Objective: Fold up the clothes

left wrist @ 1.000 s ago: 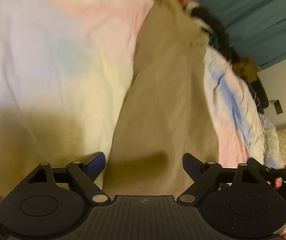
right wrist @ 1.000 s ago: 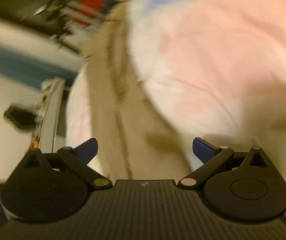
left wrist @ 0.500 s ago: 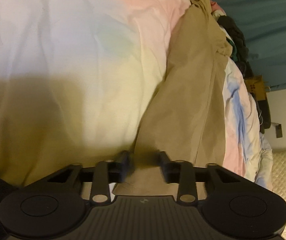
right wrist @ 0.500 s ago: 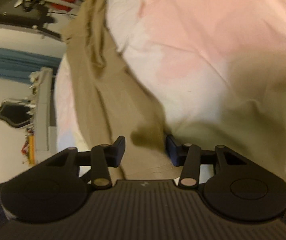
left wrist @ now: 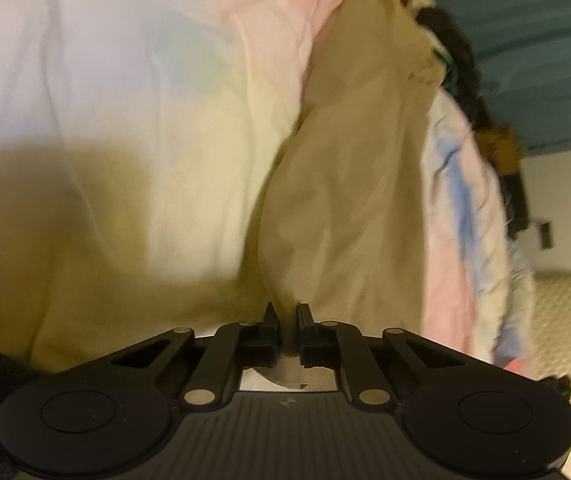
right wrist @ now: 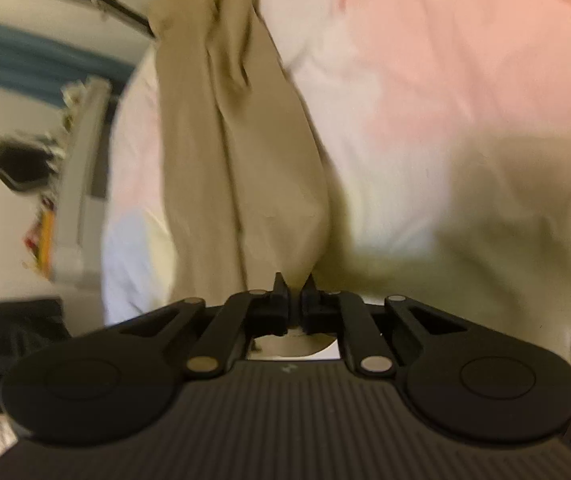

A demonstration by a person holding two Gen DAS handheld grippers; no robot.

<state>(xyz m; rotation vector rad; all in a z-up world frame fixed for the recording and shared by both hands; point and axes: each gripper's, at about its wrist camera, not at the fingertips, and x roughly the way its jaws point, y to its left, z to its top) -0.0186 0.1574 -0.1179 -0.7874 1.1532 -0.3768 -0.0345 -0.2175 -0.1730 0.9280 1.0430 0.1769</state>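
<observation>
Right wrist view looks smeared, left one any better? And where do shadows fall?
Right wrist view: motion blur, worst on the room at left; the tan cloth garment is soft, and a shadow darkens the pastel pink-and-white bedsheet at lower right. Left wrist view: milder blur, with a broad shadow at lower left.

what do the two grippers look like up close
Both match. The left gripper and right gripper are matte black plastic: a ribbed body bearing a tiny logo, two round discs at the sides, jointed linkage arms with silver pivot pins, and short black fingers. No cables or sleeves show.
</observation>
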